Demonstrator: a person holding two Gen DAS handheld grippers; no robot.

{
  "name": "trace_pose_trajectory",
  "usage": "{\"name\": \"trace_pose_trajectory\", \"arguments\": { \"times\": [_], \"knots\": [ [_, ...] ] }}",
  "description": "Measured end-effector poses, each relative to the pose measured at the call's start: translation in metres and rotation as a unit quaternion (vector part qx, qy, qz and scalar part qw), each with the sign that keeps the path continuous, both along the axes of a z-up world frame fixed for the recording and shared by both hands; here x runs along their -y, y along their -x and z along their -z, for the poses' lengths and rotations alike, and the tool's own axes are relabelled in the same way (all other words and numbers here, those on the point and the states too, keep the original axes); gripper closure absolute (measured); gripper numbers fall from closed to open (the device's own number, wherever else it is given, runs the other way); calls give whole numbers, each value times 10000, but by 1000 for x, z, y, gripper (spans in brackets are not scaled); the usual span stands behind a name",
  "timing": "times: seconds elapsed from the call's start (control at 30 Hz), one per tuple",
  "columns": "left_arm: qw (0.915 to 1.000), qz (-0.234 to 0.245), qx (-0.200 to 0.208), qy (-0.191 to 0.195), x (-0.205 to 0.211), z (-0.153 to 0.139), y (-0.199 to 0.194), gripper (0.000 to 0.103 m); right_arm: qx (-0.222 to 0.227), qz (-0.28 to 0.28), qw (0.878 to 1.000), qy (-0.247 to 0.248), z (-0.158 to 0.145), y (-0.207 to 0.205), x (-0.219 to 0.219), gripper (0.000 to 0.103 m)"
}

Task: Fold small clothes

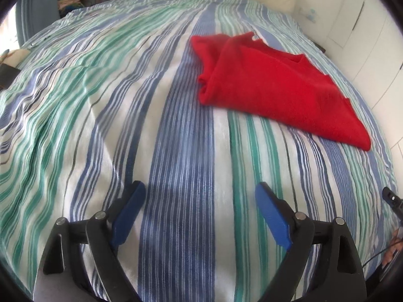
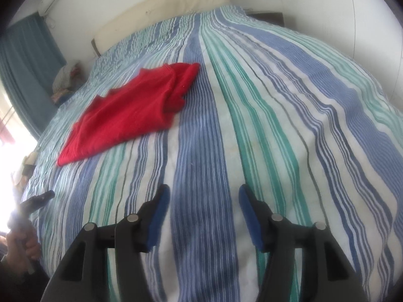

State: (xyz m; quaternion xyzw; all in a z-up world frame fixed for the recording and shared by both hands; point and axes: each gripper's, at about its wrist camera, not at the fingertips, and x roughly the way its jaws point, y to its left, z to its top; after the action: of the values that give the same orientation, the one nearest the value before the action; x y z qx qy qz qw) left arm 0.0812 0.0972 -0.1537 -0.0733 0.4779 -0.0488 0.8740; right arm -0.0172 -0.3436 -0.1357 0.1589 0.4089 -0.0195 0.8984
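Both of your hand-held grippers are empty: the left hand-held gripper (image 1: 200, 196) gapes wide, the right hand-held gripper (image 2: 204, 198) moderately. The red garment (image 1: 272, 85) lies partly folded on the bed (image 1: 100, 100), upper right. Next, reach for its edge.

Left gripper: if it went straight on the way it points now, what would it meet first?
Most likely the striped bedspread, on its wide blue stripe. The left gripper is open and empty, tilted down at the bed. The red garment lies further off to the right, probably outside that line.
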Motion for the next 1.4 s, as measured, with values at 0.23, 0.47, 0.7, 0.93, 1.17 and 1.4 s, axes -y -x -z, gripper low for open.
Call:
{"name": "trace_pose_trajectory", "arguments": {
  "times": [0.23, 0.47, 0.7, 0.93, 1.17, 1.4],
  "knots": [
    [9999, 75, 121, 79, -4, -1, 7, 13, 22, 83, 9998, 152, 2, 2, -3, 46],
    [9998, 127, 128, 36, -1, -3, 7, 13, 41, 102, 9998, 152, 4, 4, -1, 46],
    [9975, 284, 425, 486, -11, -34, 9, 14, 2, 69, 9997, 222, 5, 4, -4, 46],
    [9940, 766, 566, 532, -11, -80, -93, 14, 23, 19, 9997, 236, 6, 1, -7, 45],
    [9928, 1125, 202, -366, 44, -70, -230, 26, 23, 23, 10000, 66, 9, -6, -2, 44],
    [9929, 972, -163, -665, 76, -26, -275, 95, 12, -19, 10000, -51, 10, -13, 0, 41]
  ]
}}
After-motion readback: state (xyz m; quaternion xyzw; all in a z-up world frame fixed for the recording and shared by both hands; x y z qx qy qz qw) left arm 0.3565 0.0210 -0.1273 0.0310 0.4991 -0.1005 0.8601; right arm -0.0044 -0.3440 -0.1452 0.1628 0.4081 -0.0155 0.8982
